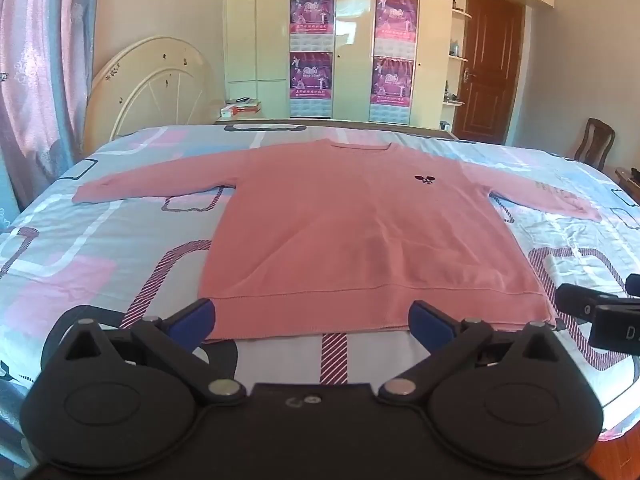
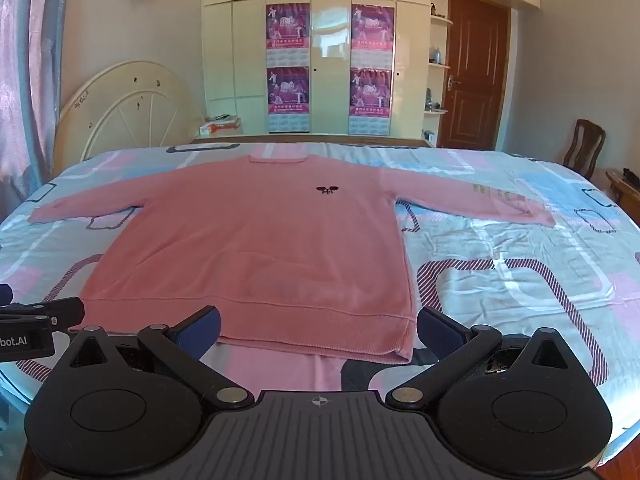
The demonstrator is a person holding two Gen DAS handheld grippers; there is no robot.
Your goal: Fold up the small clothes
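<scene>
A pink long-sleeved sweater lies flat and face up on the bed, both sleeves spread out, neck at the far side, hem nearest me. It has a small dark emblem on the chest. It also shows in the right wrist view. My left gripper is open and empty, just in front of the hem's left half. My right gripper is open and empty, in front of the hem's right corner. The right gripper shows at the right edge of the left wrist view.
The bed has a patterned pink, blue and white sheet. A cream headboard leans on the wall at the back left. A wardrobe with posters, a brown door and a wooden chair stand behind.
</scene>
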